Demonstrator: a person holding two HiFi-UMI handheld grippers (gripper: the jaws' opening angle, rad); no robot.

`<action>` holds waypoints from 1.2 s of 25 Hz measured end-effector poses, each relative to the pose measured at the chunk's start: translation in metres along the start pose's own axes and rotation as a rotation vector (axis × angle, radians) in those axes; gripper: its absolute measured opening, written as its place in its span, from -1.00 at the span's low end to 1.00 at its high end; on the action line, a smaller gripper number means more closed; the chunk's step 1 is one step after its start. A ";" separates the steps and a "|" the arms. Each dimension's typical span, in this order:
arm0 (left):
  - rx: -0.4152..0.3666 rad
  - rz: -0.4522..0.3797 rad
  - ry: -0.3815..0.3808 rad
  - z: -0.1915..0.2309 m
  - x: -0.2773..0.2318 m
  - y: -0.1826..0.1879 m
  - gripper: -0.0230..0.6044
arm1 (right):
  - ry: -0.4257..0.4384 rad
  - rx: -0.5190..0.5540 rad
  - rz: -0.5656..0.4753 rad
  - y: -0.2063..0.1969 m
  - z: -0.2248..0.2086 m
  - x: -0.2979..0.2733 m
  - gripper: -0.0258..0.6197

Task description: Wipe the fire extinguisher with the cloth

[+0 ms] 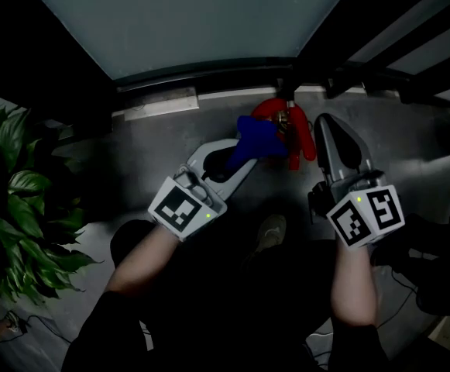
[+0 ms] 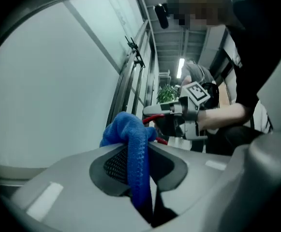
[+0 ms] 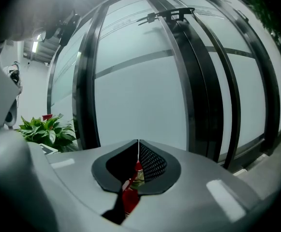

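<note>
The red fire extinguisher (image 1: 294, 130) stands on the floor by the glass wall, seen from above. My left gripper (image 1: 244, 152) is shut on a blue cloth (image 1: 257, 139), which lies against the extinguisher's top on its left side. In the left gripper view the cloth (image 2: 130, 134) hangs out between the jaws. My right gripper (image 1: 323, 124) is at the extinguisher's right side. Its jaws meet at the tips in the right gripper view (image 3: 138, 146), with a red and brass part of the extinguisher's handle (image 3: 129, 196) between them. The extinguisher's body is mostly hidden.
A leafy potted plant (image 1: 15, 208) stands at the left. The glass wall (image 1: 194, 22) with black frames (image 1: 379, 29) runs along the far side. The person's shoe (image 1: 272, 232) is on the grey floor below the extinguisher. A cable (image 1: 39, 328) lies at the lower left.
</note>
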State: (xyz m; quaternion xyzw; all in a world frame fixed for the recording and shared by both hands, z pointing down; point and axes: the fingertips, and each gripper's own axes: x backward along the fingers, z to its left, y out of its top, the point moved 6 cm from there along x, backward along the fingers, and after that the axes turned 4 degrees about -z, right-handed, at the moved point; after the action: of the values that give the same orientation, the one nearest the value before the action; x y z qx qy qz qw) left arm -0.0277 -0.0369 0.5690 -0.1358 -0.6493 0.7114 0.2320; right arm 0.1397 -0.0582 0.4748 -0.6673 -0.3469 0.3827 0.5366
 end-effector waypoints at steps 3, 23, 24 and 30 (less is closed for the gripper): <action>-0.100 0.094 0.000 -0.009 -0.006 -0.019 -0.72 | -0.003 -0.019 -0.002 -0.001 -0.004 0.003 -0.90; -0.241 0.373 -0.229 -0.047 -0.024 -0.118 -0.72 | 0.070 -0.047 -0.028 0.005 0.000 -0.002 -0.90; -0.251 0.392 -0.238 -0.047 -0.025 -0.125 -0.72 | 0.072 -0.048 -0.027 0.006 0.000 -0.001 -0.90; -0.202 0.485 -0.257 -0.042 -0.025 -0.165 -0.72 | 0.070 -0.066 -0.020 0.005 -0.007 0.002 -0.90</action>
State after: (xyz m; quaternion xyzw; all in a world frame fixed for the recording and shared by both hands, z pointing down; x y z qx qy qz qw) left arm 0.0398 -0.0047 0.7242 -0.2183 -0.6894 0.6893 -0.0436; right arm 0.1466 -0.0604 0.4701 -0.6942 -0.3469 0.3420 0.5299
